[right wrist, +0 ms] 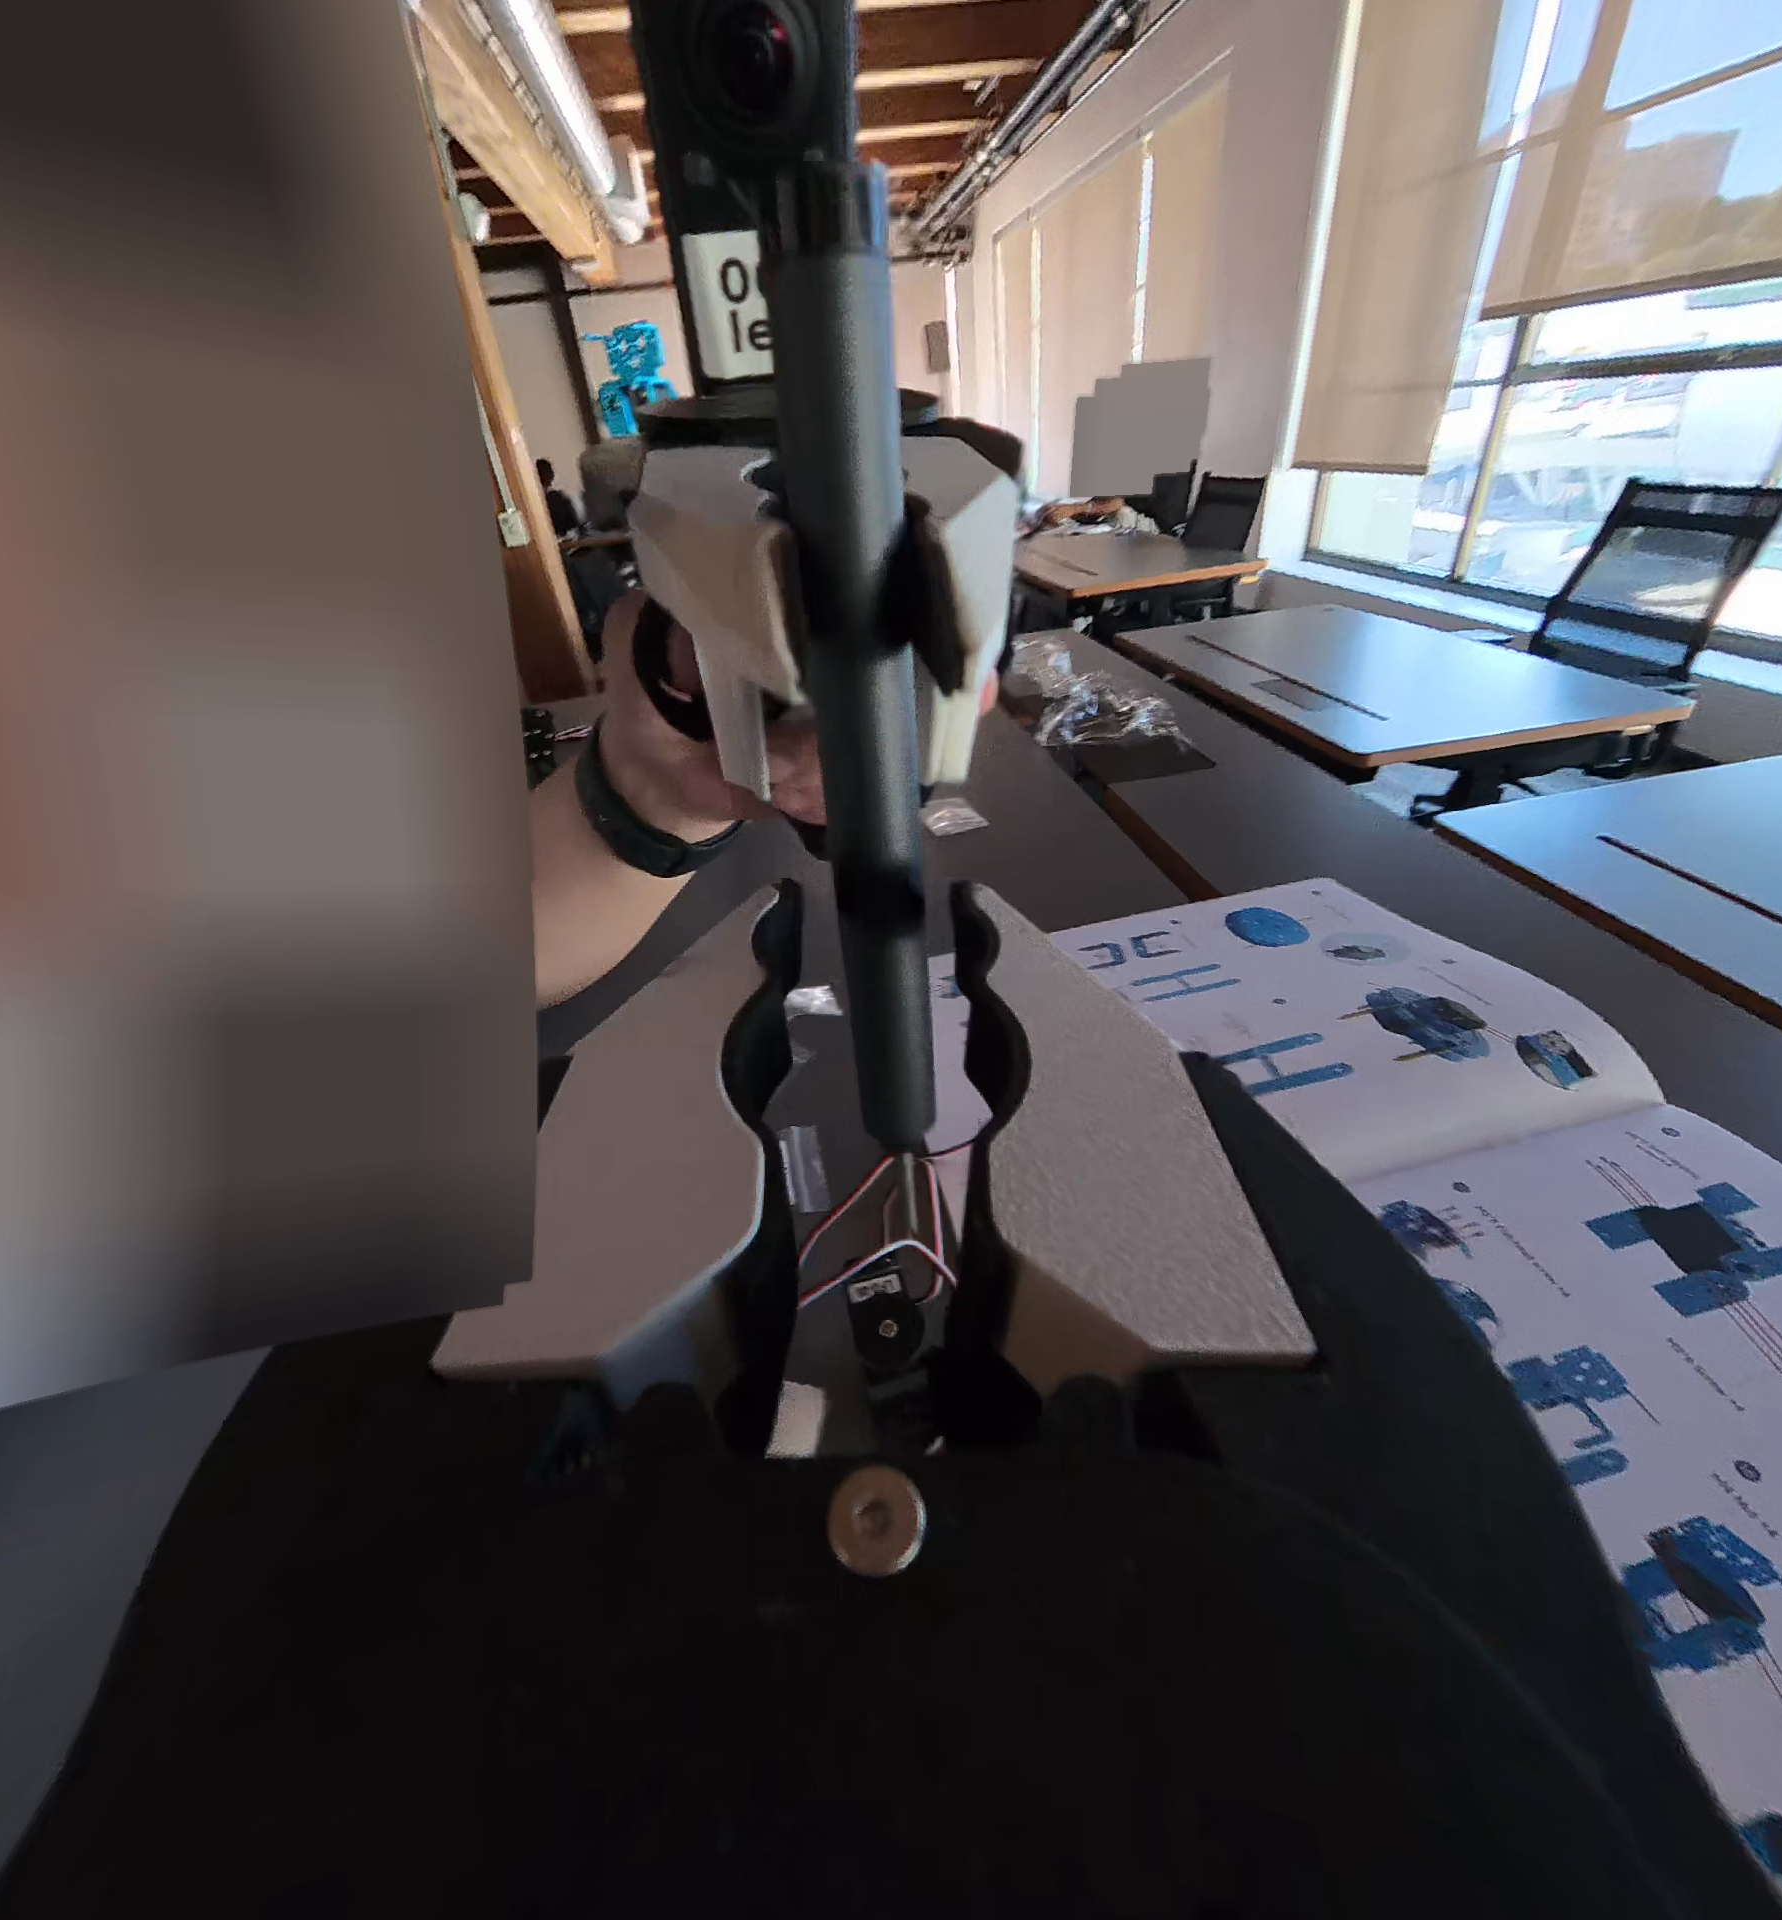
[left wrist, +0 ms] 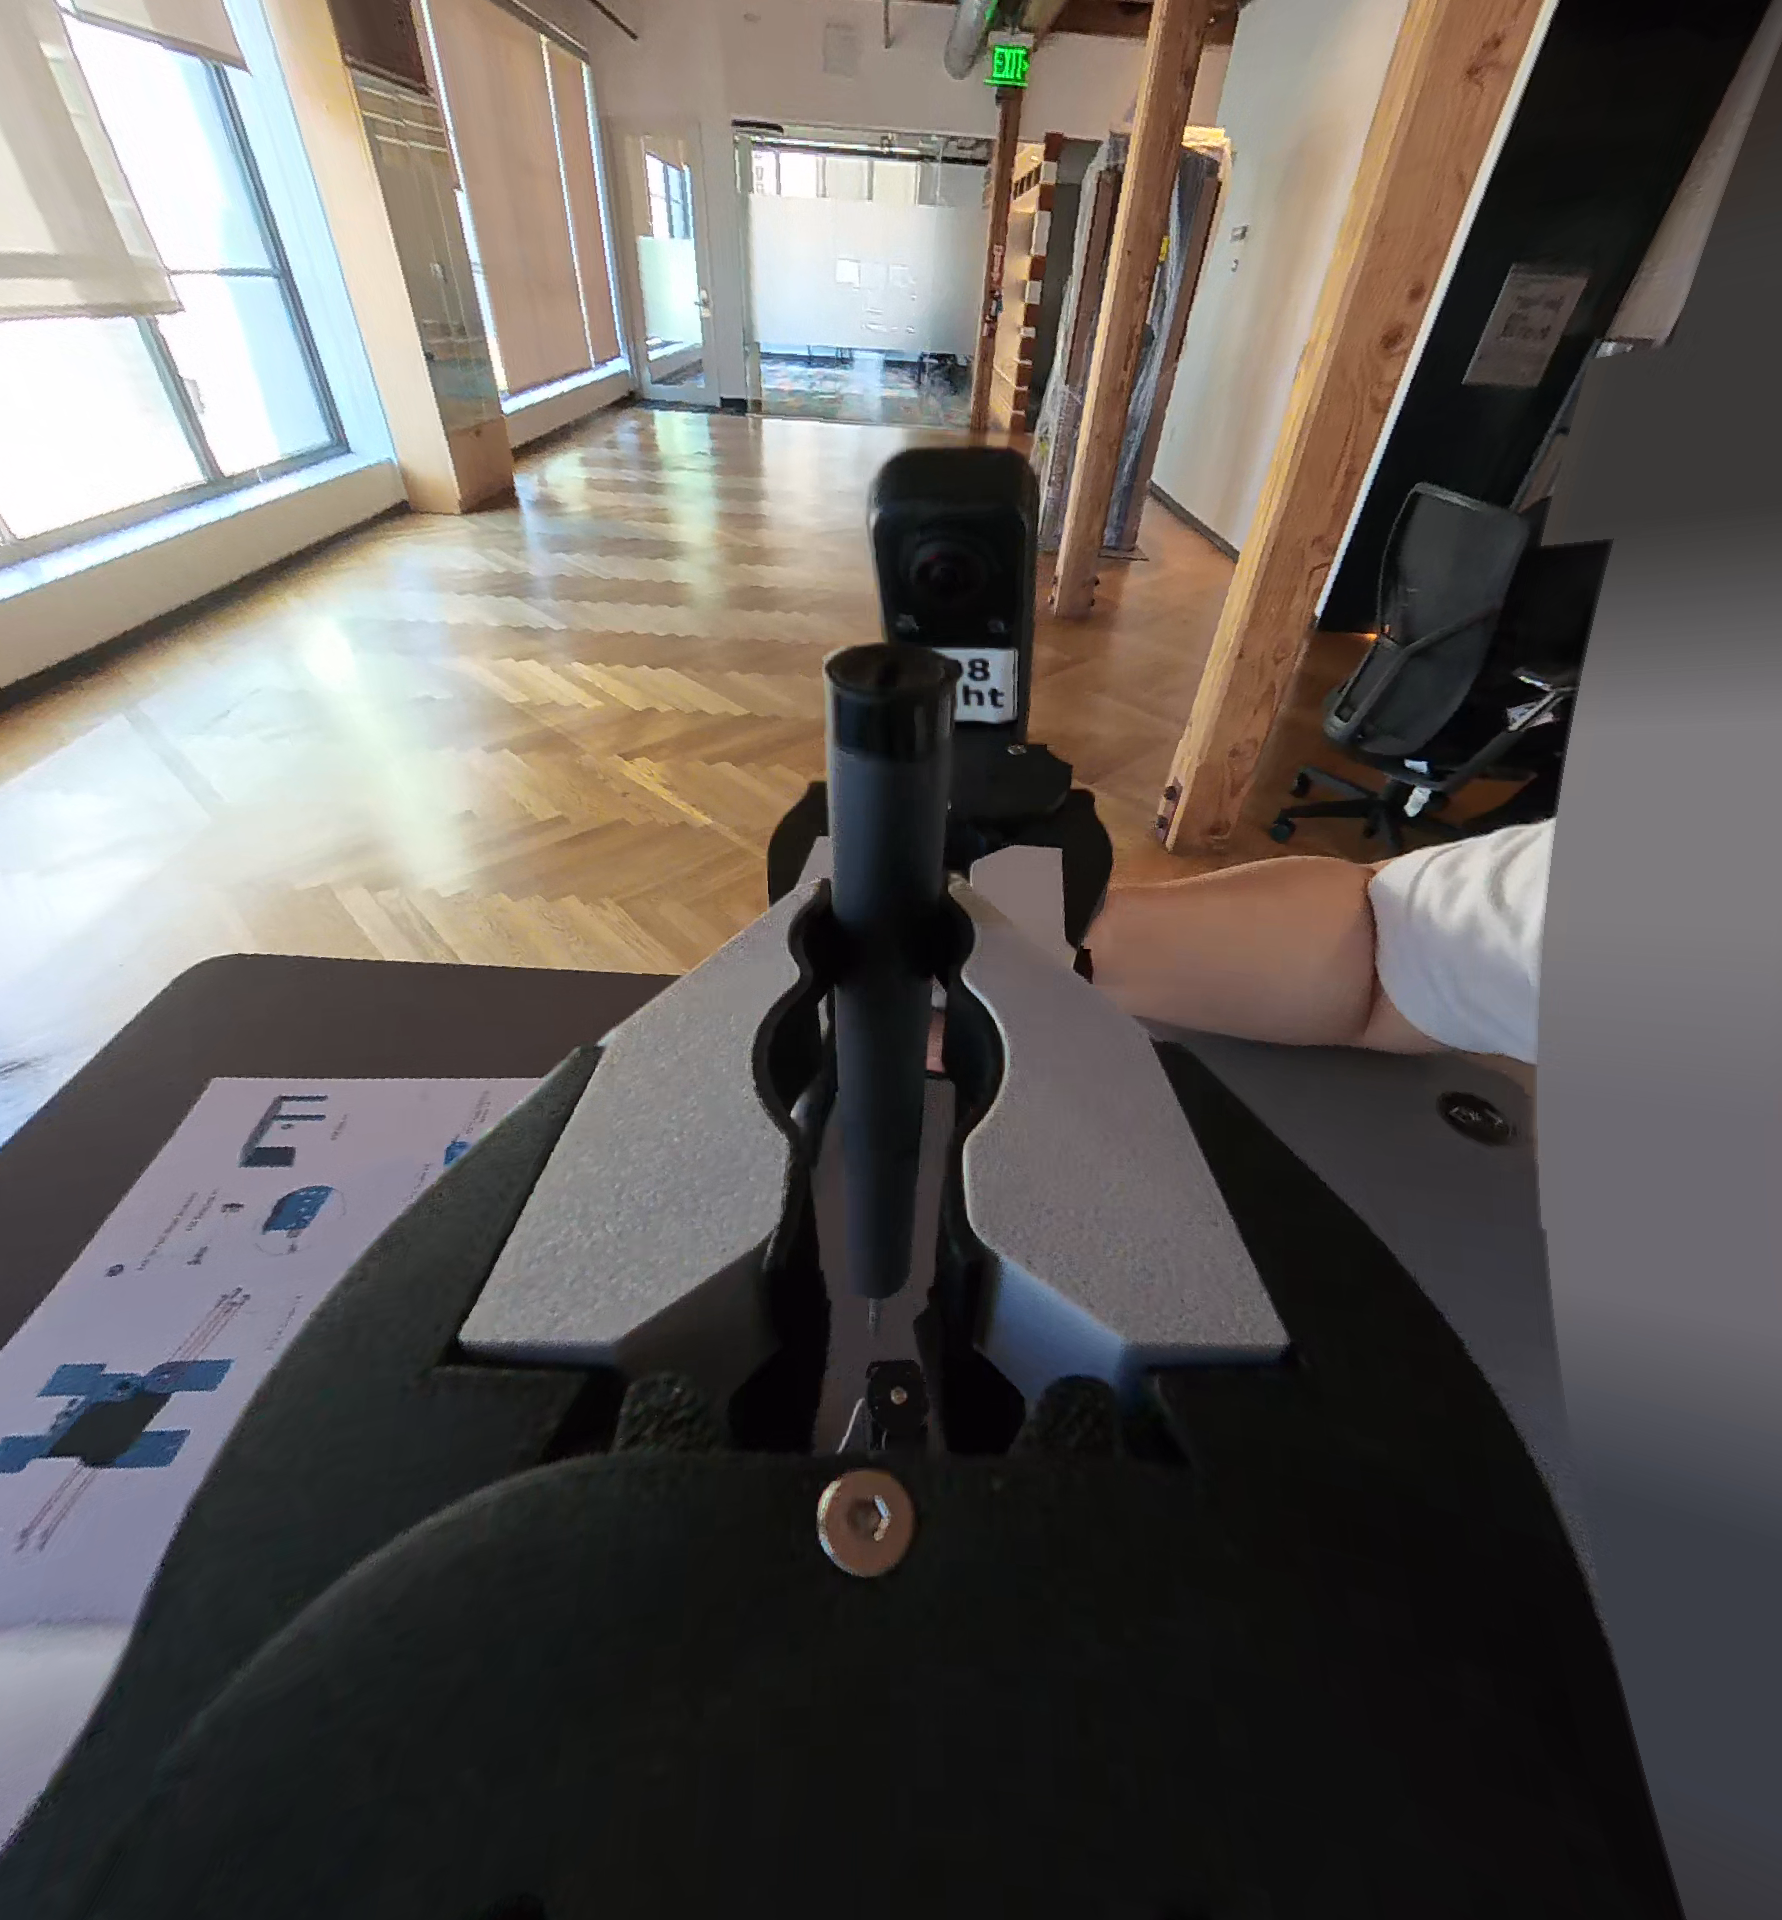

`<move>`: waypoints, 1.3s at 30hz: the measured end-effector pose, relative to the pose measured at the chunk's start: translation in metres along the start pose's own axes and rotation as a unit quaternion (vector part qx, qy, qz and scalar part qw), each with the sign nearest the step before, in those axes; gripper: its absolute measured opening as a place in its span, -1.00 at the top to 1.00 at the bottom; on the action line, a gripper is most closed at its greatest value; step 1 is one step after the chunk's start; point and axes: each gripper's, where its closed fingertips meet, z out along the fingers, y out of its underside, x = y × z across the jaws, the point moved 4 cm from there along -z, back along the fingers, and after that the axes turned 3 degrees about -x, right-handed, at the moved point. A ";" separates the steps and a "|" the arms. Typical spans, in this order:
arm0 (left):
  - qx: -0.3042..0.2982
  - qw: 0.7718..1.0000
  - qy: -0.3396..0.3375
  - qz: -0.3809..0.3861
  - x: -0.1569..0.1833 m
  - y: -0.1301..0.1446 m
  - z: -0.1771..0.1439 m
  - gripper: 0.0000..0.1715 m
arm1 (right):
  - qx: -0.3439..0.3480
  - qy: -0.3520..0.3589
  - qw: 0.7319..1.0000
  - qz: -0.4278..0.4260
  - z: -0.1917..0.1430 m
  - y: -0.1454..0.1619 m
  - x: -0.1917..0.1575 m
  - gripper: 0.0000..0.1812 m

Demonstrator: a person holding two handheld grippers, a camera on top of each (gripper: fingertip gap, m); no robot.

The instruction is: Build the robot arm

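My left gripper (left wrist: 882, 914) is shut on a dark grey screwdriver (left wrist: 882, 1039), held upright with its tip pointing down. Below the tip lies a small black servo (left wrist: 892, 1397) with red, white and black wires (right wrist: 825, 1236). In the right wrist view the screwdriver (right wrist: 866, 727) comes down through the gap of my right gripper (right wrist: 876, 914), whose jaws stand apart without touching it. The servo (right wrist: 882, 1314) shows low in that gap. The left gripper (right wrist: 845, 582) shows above, in a person's hand (right wrist: 679, 769). The right gripper (left wrist: 939, 842) faces me in the left wrist view.
An open instruction booklet (right wrist: 1489, 1195) with blue diagrams lies on the dark table (left wrist: 347, 1018); it also shows in the left wrist view (left wrist: 139, 1299). Clear plastic bags (right wrist: 1095, 707) lie farther back. Other desks (right wrist: 1386, 675), an office chair (left wrist: 1427, 665) and wooden posts (left wrist: 1323, 468) stand around.
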 end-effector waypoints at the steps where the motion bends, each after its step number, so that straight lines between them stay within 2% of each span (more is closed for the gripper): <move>1: -0.001 1.000 0.001 -0.001 -0.001 0.001 -0.001 0.82 | 0.009 0.011 1.000 0.001 -0.002 0.002 0.003 0.67; 5: -0.006 1.000 0.013 -0.021 -0.005 0.006 0.001 0.82 | -0.001 0.001 1.000 0.014 0.002 0.011 0.005 0.65; 8: -0.020 1.000 0.003 -0.016 -0.007 0.013 0.006 0.82 | 0.015 0.008 1.000 0.011 -0.001 0.005 0.004 0.65; 10: -0.023 1.000 0.004 -0.019 -0.007 0.014 0.008 0.82 | 0.019 0.012 1.000 0.009 -0.004 0.004 0.005 0.79; 19: -0.019 0.999 0.001 -0.026 -0.007 0.013 0.009 0.82 | 0.006 0.029 0.999 -0.014 -0.001 0.006 0.003 0.82; 23: -0.018 1.000 -0.009 -0.022 -0.009 0.013 0.008 0.79 | 0.004 0.072 0.996 -0.050 -0.004 0.004 0.008 0.83; 25: -0.018 0.999 -0.015 -0.027 -0.012 0.013 0.006 0.55 | -0.009 0.136 0.987 -0.091 -0.008 0.003 0.017 0.83; 28: -0.011 0.999 -0.028 -0.030 -0.020 0.014 0.003 0.47 | -0.053 0.244 0.954 -0.164 -0.016 0.000 0.028 0.83; 31: -0.012 0.998 -0.034 -0.041 -0.029 0.018 -0.002 0.43 | -0.104 0.325 0.909 -0.241 -0.023 0.003 0.037 0.83; 34: -0.005 0.998 -0.032 -0.061 -0.037 0.021 -0.006 0.46 | -0.151 0.367 0.871 -0.290 -0.025 0.011 0.045 0.83; 39: -0.018 0.997 -0.033 -0.072 -0.043 0.031 -0.002 0.47 | -0.182 0.374 0.855 -0.309 -0.021 0.018 0.047 0.83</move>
